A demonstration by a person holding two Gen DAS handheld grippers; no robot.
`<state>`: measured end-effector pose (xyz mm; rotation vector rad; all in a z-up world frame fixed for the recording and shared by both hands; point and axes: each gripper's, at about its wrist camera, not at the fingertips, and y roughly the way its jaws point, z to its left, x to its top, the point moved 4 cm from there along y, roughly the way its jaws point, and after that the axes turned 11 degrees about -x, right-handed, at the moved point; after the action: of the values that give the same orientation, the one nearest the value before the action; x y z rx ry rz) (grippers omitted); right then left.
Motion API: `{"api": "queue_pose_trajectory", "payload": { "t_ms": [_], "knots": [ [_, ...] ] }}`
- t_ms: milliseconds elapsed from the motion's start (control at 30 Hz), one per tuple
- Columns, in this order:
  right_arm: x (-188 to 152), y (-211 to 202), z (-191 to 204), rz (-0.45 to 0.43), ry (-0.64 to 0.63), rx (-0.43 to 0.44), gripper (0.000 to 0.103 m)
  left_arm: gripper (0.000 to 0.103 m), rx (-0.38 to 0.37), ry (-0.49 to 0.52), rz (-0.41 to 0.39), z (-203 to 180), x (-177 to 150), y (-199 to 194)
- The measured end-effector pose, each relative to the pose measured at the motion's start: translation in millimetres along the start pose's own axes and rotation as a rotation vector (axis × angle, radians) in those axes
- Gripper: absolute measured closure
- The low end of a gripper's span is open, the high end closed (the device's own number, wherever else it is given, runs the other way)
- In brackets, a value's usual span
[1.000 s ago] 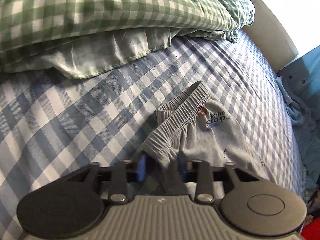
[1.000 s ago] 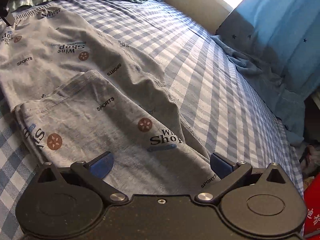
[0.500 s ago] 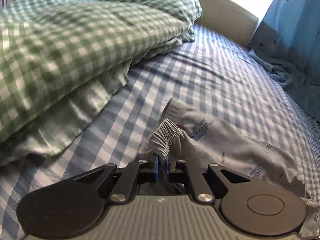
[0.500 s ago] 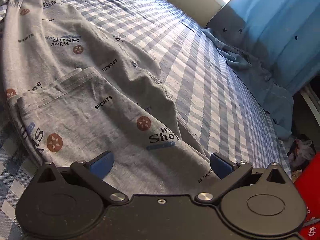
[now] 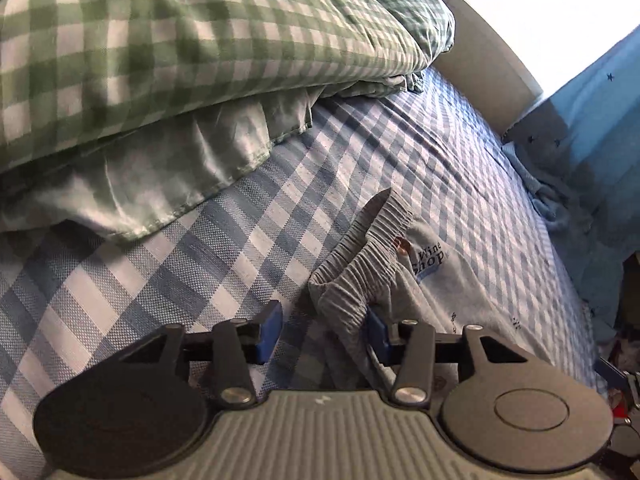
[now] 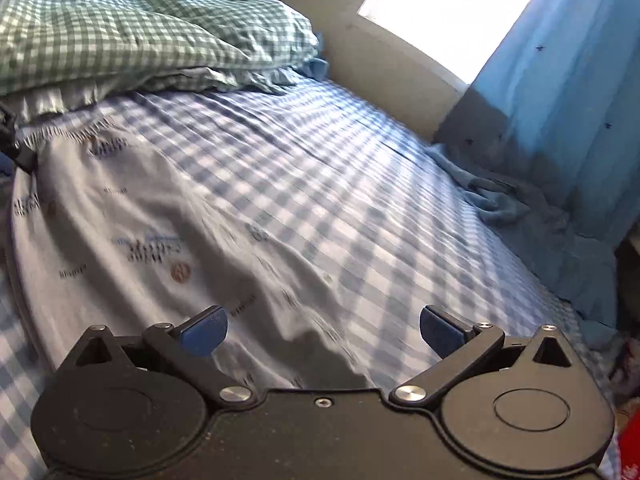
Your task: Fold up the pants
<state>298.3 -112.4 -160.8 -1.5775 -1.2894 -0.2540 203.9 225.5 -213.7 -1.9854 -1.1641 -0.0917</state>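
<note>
left gripper [image 5: 323, 330] fingers just opened off pants [image 5: 436, 280] waistband

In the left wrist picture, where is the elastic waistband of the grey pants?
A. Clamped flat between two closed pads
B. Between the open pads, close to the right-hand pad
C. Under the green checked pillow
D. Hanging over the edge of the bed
B: the waistband lies bunched on the bed sheet inside the open left gripper, beside the right-hand pad.

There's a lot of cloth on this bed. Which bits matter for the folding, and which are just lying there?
Part of the job:
grey pants
left gripper
right gripper

Just lying about:
green checked duvet
blue checked sheet
blue curtain
</note>
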Motion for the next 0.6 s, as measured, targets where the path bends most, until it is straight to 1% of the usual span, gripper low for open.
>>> {"api": "queue_pose_trajectory", "payload": {
  "t_ms": [67,133,167,200,233,300,333,400,433,467,533,567,600],
  "knots": [
    [23.8,26.2,9.6,0.006,0.048,0.136,0.001,0.052,-0.001,-0.007,0.004,0.7,1.0,1.1],
    [46.5,55.1,30.3,0.068,0.057,0.267,0.001,0.052,0.006,0.001,0.007,-0.6,0.8,2.1],
    [54.1,68.2,42.2,0.105,0.037,0.305,0.001,0.052,0.011,0.004,0.009,-1.1,0.7,2.8],
    [60.0,79.6,54.6,0.131,0.016,0.300,0.003,0.052,0.019,0.005,0.011,-0.9,0.5,3.7],
    [62.8,90.7,63.8,0.151,-0.003,0.263,0.003,0.053,0.024,0.008,0.015,-1.5,0.4,4.3],
    [61.7,116.0,71.7,0.204,-0.049,0.104,0.003,0.053,0.028,0.011,0.024,-2.8,1.2,3.8],
    [61.5,123.4,68.3,0.212,-0.017,0.066,0.001,0.053,0.031,0.008,0.030,-3.6,2.4,4.3],
    [62.8,125.8,56.4,0.239,0.100,0.107,0.003,0.052,0.025,0.003,0.039,-4.5,4.1,2.3],
    [64.1,120.8,51.4,0.237,0.130,0.138,0.005,0.046,0.011,-0.010,0.036,-3.7,4.2,0.8],
    [65.4,111.4,46.3,0.218,0.146,0.165,0.005,0.036,-0.016,-0.036,0.028,-2.1,4.4,-0.8],
    [63.3,83.6,33.7,0.163,0.154,0.182,0.001,0.025,-0.073,-0.103,0.013,2.3,3.1,-2.0],
    [58.9,69.5,27.8,0.145,0.156,0.181,0.001,0.021,-0.092,-0.127,0.006,3.6,2.2,-1.3],
    [52.3,53.9,21.0,0.135,0.162,0.180,0.001,0.019,-0.106,-0.142,0.004,3.9,1.6,0.3]
  ]
}}
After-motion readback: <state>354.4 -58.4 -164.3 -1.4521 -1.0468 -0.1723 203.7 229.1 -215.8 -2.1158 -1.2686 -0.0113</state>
